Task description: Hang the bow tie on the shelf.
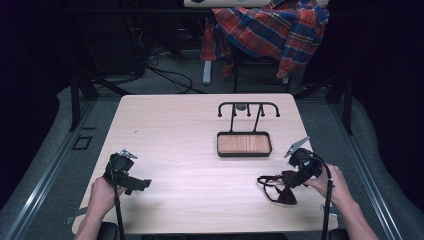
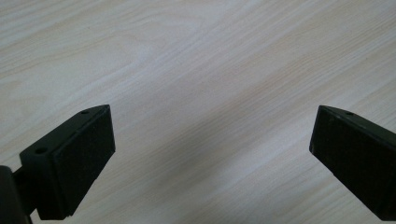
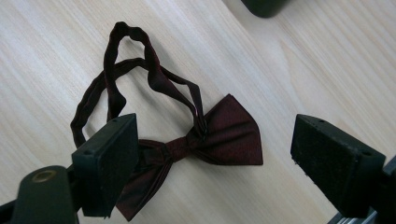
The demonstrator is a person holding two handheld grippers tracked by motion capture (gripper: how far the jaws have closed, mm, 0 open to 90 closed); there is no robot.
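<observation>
A dark red bow tie (image 3: 219, 135) with a looped strap (image 3: 116, 79) lies flat on the light wooden table (image 1: 175, 135). In the high view the bow tie (image 1: 280, 187) sits near the front right. My right gripper (image 3: 212, 163) hangs just above it, open, its jaws standing wide to either side of the knot. The right gripper (image 1: 292, 177) is held by a hand at the bow tie's right end. My left gripper (image 2: 210, 154) is open over bare wood, and the left gripper (image 1: 132, 182) shows at the front left.
A black wire stand (image 1: 248, 107) with hooks rises from a wooden tray base (image 1: 244, 144) at the table's middle right. Behind the table a plaid shirt (image 1: 272, 27) drapes over a chair. Cables lie on the floor beyond.
</observation>
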